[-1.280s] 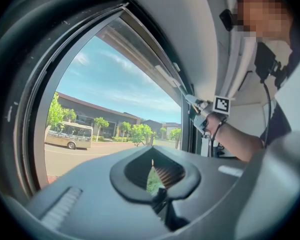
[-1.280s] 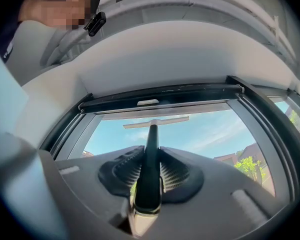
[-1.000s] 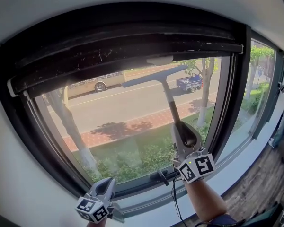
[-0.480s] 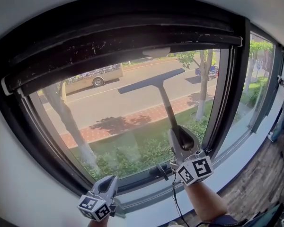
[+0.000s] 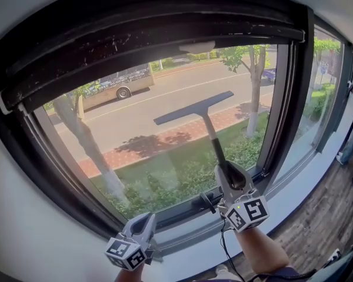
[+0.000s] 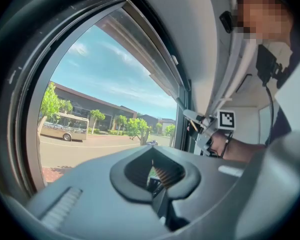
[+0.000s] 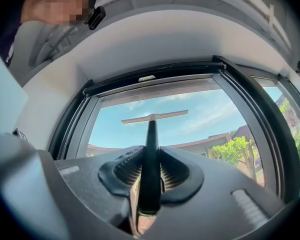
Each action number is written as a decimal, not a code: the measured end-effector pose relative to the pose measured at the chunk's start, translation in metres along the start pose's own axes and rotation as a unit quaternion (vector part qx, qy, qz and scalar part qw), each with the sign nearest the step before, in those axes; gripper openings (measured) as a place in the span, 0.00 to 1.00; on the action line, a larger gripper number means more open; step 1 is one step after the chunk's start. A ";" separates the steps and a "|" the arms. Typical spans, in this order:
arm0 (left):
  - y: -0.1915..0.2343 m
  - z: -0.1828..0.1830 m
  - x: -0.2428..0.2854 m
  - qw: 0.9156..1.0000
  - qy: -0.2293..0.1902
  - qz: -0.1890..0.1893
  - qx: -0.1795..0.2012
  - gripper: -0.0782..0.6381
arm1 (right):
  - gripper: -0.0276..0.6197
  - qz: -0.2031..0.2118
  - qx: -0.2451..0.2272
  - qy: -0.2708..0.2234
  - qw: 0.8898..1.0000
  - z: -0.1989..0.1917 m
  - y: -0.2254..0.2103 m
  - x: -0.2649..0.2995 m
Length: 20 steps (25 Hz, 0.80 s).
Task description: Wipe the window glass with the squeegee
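- The left gripper (image 5: 145,220), grey with a marker cube, hangs at the lower left of the head view, just under the pale window sill (image 5: 182,231). Its jaws are pressed together with nothing between them, which the left gripper view (image 6: 157,173) confirms. It has drifted a little to the right over the last second and takes no part in the wiping.
- On the clear window glass (image 5: 147,128), set in a black frame (image 5: 135,40), the dark T-shaped squeegee (image 5: 195,107) has slid downward. A second ago its blade sat high, just below the top frame rail. Now it lies across the middle of the pane, tilted with its right end higher.
- I judge this to be a downward stroke in progress. The upper band of the right-hand part of the glass has been passed over, while the lower part and the left side of the pane are yet to be covered.
- The right gripper (image 5: 232,176), at lower centre-right, is clamped on the squeegee's handle near its lower end. The shaft rises up and left from the jaws to the blade, which stands well above the gripper.
- In the right gripper view, the handle (image 7: 150,149) stands upright between the ribbed pads of the right gripper (image 7: 150,179), with the blade crosswise at top centre.
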State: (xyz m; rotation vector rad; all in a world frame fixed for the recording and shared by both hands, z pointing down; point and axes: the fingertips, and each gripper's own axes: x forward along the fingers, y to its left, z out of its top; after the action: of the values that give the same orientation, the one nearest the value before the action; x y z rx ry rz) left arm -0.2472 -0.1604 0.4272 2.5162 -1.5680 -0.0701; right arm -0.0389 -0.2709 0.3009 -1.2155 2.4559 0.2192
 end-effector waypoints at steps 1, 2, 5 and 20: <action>0.000 -0.002 -0.001 1.000 0.002 0.000 0.000 0.12 | 0.20 -0.002 0.003 0.005 1.000 -0.006 0.000 -0.003; 0.000 -0.003 -0.001 1.000 0.004 0.001 -0.001 0.12 | 0.20 -0.004 0.006 0.011 1.000 -0.011 0.000 -0.005; 0.000 -0.010 -0.003 1.000 0.012 -0.001 -0.004 0.12 | 0.20 -0.007 0.017 0.025 1.000 -0.028 0.001 -0.013; -0.014 -0.007 -0.015 1.000 0.028 -0.003 -0.008 0.12 | 0.20 -0.026 0.050 0.102 0.993 -0.080 0.007 -0.062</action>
State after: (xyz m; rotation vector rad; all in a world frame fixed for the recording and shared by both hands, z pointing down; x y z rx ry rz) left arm -0.2406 -0.1406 0.4313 2.4882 -1.5335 -0.0139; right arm -0.0324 -0.2460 0.3990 -1.3147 2.5675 -0.0436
